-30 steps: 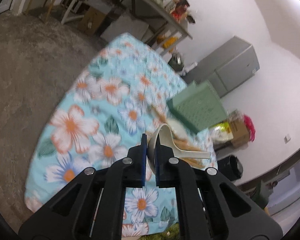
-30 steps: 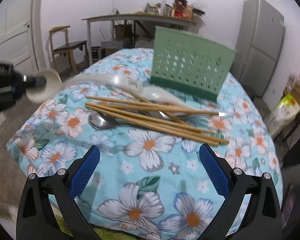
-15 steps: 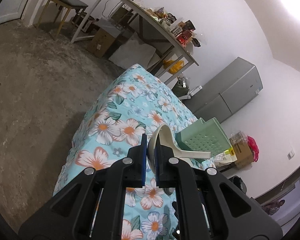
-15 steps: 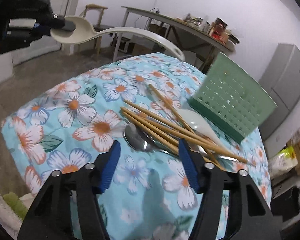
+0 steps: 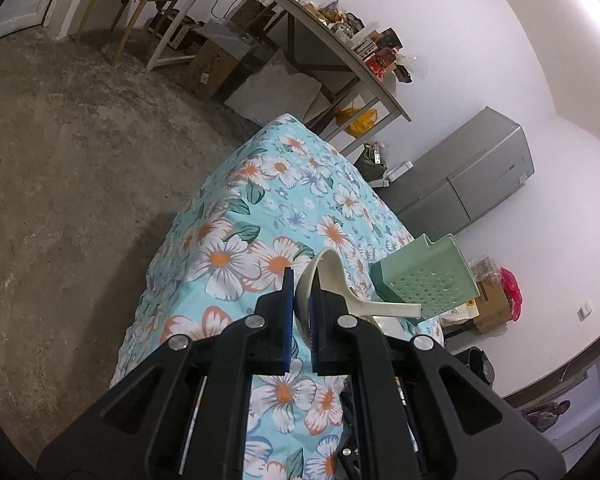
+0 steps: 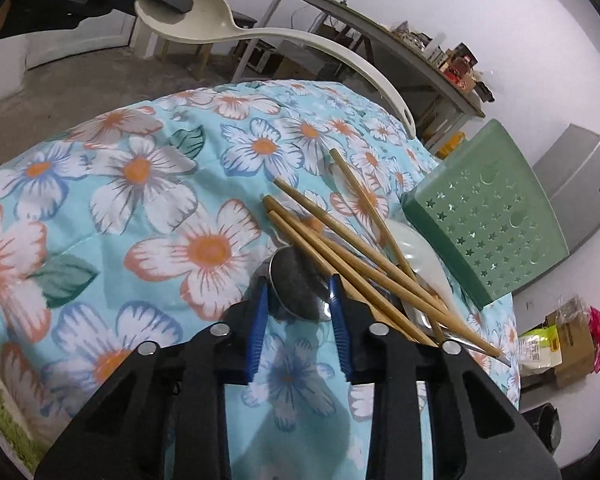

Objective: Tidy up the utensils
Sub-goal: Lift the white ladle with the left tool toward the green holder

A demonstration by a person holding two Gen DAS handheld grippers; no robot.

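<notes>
Only your right wrist view shows the chopsticks (image 6: 340, 252) and metal spoon (image 6: 296, 284) just ahead of your right gripper (image 6: 298, 300). Its jaws have just been closing and flank the spoon's bowl, not visibly pressing. Your left gripper (image 5: 302, 300) is clamped on the cream ladle (image 5: 332, 288), raised, angled down toward the green basket (image 5: 428, 280).

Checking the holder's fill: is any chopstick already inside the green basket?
No, the chopsticks all lie on the tablecloth beside the green basket.

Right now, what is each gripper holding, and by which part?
The left gripper clamps the cream ladle by its bowl. The right gripper, jaws just closing, straddles the metal spoon's bowl on the table; no firm grip shows yet.
</notes>
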